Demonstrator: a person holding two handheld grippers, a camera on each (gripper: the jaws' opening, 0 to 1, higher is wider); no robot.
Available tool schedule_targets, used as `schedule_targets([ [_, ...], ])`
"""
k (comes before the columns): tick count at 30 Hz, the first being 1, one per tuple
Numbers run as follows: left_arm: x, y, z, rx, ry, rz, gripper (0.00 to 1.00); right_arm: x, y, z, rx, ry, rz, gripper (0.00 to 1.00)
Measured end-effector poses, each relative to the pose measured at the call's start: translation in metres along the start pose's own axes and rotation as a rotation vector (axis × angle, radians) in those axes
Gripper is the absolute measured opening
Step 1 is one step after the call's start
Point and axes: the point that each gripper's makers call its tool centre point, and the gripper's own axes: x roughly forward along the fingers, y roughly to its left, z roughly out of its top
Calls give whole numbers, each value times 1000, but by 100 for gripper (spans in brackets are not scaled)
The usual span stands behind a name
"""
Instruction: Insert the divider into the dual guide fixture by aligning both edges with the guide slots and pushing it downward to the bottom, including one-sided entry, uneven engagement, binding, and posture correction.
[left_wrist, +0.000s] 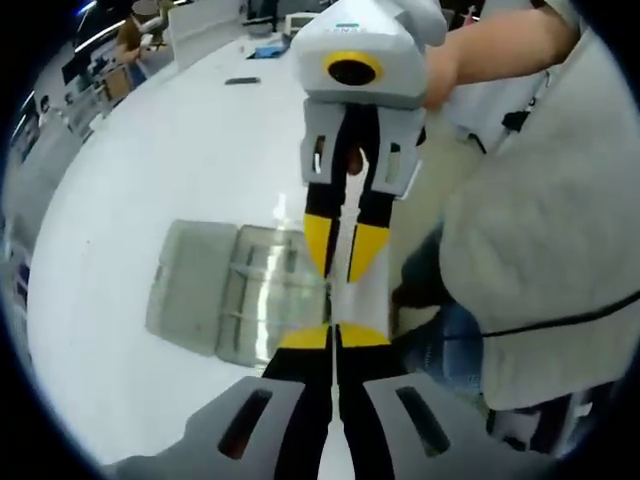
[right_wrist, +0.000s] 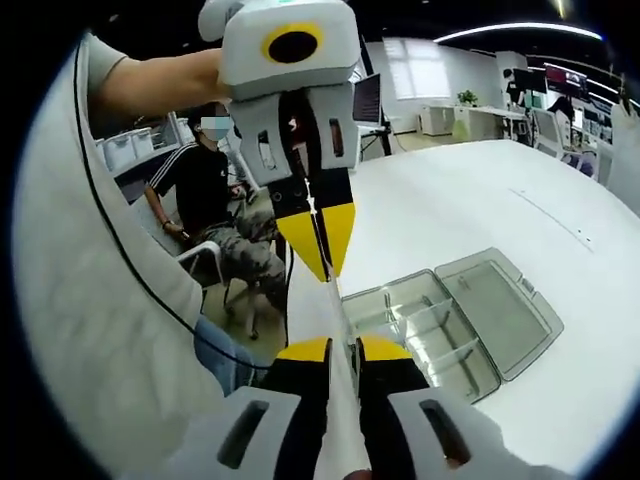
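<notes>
Two hand-held grippers (left_wrist: 338, 336) (right_wrist: 342, 350), one divider (right_wrist: 336, 330), one clear fixture box (right_wrist: 450, 325) — one seated person (right_wrist: 215, 200).

Both grippers meet tip to tip above the clear box (left_wrist: 240, 290): left gripper (left_wrist: 333, 336) and right gripper (right_wrist: 343, 348) each closed on the thin divider (left_wrist: 358, 300).

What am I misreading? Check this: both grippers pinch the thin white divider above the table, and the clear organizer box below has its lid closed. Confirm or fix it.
One thing is wrong: the clear organizer box lies with its lid open, folded flat beside the compartments, as the right gripper view shows. The rest holds: the left gripper and right gripper both pinch the divider above the table.
</notes>
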Motion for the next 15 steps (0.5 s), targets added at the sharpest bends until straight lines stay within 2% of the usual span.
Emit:
schedule_targets([
  [8, -2, 5, -8, -35, 51, 18, 0, -3, -5, -3, 6, 8, -22, 10],
  [15, -3, 10, -12, -19, 87, 38, 0, -6, -9, -7, 9, 15, -38, 11],
])
